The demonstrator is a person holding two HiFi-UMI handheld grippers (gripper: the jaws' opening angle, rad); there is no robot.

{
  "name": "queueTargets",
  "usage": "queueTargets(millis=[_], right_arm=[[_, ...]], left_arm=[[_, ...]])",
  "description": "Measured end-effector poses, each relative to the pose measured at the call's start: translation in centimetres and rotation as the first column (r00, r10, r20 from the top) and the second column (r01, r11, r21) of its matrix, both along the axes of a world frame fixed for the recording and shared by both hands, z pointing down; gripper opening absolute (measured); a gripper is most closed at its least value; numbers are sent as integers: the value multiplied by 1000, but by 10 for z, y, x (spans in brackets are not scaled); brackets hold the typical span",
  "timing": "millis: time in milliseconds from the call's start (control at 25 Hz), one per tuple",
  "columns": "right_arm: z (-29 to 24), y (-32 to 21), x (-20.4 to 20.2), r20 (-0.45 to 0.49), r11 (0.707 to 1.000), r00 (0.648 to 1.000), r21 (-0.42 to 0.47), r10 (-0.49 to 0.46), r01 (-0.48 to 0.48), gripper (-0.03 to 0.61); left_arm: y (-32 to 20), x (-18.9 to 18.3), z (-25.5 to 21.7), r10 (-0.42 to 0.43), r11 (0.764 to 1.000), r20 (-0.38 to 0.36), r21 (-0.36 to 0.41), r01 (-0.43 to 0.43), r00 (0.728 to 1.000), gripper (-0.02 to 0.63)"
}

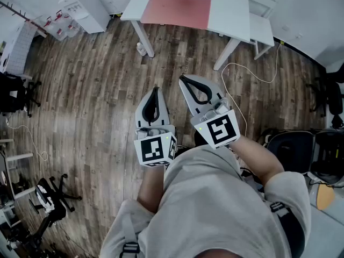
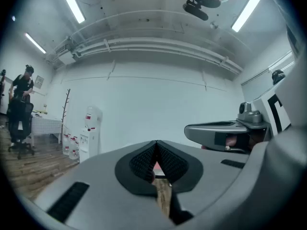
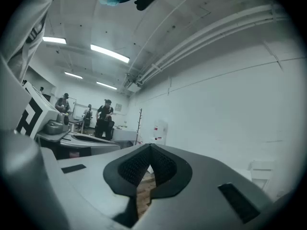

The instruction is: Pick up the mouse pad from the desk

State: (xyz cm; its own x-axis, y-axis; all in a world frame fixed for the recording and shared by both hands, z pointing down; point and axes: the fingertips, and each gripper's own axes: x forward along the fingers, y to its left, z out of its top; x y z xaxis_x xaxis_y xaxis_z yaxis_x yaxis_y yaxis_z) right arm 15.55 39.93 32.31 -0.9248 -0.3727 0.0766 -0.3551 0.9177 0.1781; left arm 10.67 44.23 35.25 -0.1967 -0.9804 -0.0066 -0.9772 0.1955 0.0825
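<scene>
A red mouse pad (image 1: 176,7) lies flat on the white desk (image 1: 231,9) at the top of the head view. Both grippers are held level in front of the person, well short of the desk and over the wooden floor. My left gripper (image 1: 156,90) is shut with nothing in it. My right gripper (image 1: 184,79) is shut and empty too, just to its right. In the left gripper view the closed jaws (image 2: 156,143) point at a white wall, with a sliver of red showing through them. The right gripper view shows its jaws (image 3: 150,147) closed the same way.
A white cable (image 1: 248,74) trails over the floor right of the desk legs. Water bottles and a white cabinet (image 1: 80,7) stand at the upper left. Office chairs (image 1: 51,195) stand at the left and right (image 1: 301,149). People stand far off in the room (image 3: 104,114).
</scene>
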Motion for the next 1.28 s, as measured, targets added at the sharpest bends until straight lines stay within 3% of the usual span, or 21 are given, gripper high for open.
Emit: queueTargets(millis=[400,640,840,1120,1280], right_arm=[[41,-32,-6,-95,998,994,34,58,-55,41],[65,-108,-29,-131,999,990,4,44,-44,41],[83,-180,-38,-151,997,988,-71,32,-43,41],[123,-259,-33,-186,983,980,-157,67,-97,41],[154,-288,-20,-244,969,965,-199,97,-148,41]], left_arm=[[-24,-20,45,11,996,-42,-93,-15,999,11],[-93,-52,61,-5,987,-28,-158,0,1000,12],[-165,-72,64,15,977,-6,-212,-15,1000,12],[-235,-77,94,81,950,0,-301,-78,997,12],[-259,-83,122,108,918,-18,-382,-106,994,12]])
